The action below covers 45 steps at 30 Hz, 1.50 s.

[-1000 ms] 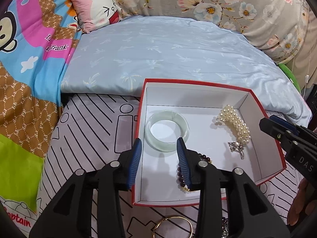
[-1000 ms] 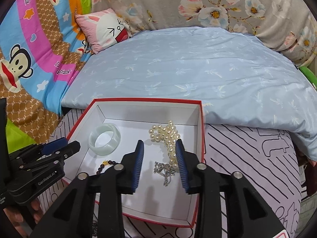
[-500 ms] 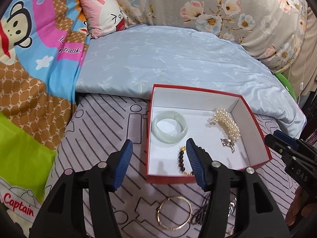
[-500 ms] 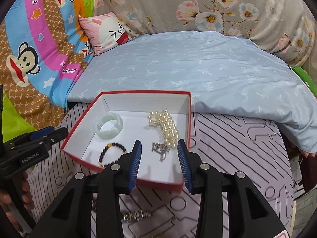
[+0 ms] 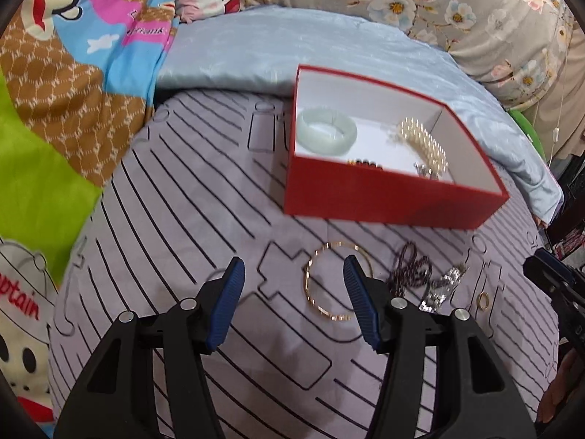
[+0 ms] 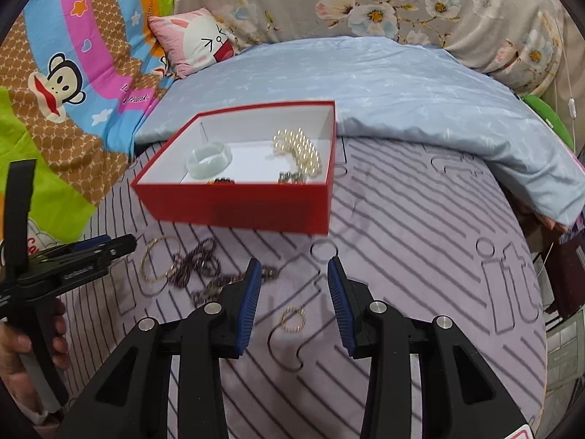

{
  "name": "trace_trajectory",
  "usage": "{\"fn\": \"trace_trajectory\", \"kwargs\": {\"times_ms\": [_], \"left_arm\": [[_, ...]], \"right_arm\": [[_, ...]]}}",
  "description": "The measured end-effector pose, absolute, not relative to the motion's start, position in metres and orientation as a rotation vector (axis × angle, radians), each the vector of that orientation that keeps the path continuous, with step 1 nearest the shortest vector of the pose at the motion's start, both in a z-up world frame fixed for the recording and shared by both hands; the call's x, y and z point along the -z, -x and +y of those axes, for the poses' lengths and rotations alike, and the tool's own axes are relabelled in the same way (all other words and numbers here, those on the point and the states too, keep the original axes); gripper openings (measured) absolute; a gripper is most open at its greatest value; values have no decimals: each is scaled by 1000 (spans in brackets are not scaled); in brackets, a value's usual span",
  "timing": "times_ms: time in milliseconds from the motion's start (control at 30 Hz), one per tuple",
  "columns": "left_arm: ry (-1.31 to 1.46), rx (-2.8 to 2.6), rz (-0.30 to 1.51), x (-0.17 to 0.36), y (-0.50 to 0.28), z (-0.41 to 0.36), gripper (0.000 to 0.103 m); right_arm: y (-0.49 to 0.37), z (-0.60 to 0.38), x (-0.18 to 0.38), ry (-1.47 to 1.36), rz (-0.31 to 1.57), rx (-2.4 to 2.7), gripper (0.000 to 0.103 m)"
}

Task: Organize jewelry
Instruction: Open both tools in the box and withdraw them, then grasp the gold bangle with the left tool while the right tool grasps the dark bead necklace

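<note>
A red box (image 5: 384, 197) (image 6: 237, 206) with a white inside holds a pale jade bangle (image 5: 326, 130) (image 6: 209, 159), a pearl bracelet (image 5: 424, 144) (image 6: 298, 150), a dark bead bracelet (image 5: 365, 162) and a silver piece. On the striped cloth before it lie a gold bangle (image 5: 310, 281) (image 6: 146, 261), a dark bead chain (image 5: 411, 269) (image 6: 193, 263), a silver watch (image 5: 444, 287) and a small gold ring (image 5: 484, 299) (image 6: 292, 319). My left gripper (image 5: 292, 274) is open and empty, low over the cloth at the gold bangle. My right gripper (image 6: 294, 274) is open and empty, just above the gold ring.
A pale blue quilt (image 6: 365, 87) lies behind the box, with a pink rabbit pillow (image 6: 197, 42) and a bright cartoon blanket (image 5: 65, 73) at the left. The bed's edge drops off at the right (image 6: 555, 256).
Both grippers have pulled back from over the box and come down toward the cloth in front of it. The left jaws have opened wider. The loose jewelry has come into view.
</note>
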<state>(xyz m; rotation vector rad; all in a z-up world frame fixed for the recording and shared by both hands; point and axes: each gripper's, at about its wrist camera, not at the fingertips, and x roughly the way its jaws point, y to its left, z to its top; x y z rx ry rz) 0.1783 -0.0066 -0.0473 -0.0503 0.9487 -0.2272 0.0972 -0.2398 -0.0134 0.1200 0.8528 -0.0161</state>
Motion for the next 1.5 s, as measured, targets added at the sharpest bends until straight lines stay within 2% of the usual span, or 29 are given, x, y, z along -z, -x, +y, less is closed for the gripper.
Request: {"fn": "trace_trajectory", "kwargs": {"times_ms": [367, 467, 600, 800, 1167, 1500], "left_arm": [[-19, 180, 941, 72, -176, -20, 51], [-37, 174, 933, 75, -177, -24, 43], [-43, 189, 922, 75, -176, -26, 24], [-36, 220, 920, 74, -176, -29, 3], [12, 261, 935, 67, -167, -24, 2], [38, 253, 912, 47, -156, -8, 2]], "right_arm": [[-73, -238, 34, -191, 902, -10, 38], [-74, -235, 35, -191, 903, -10, 38], [-74, -235, 37, -185, 904, 0, 38], [-74, -238, 43, -199, 915, 6, 38], [-77, -231, 44, -194, 921, -28, 38], [-117, -193, 46, -189, 940, -148, 38]]}}
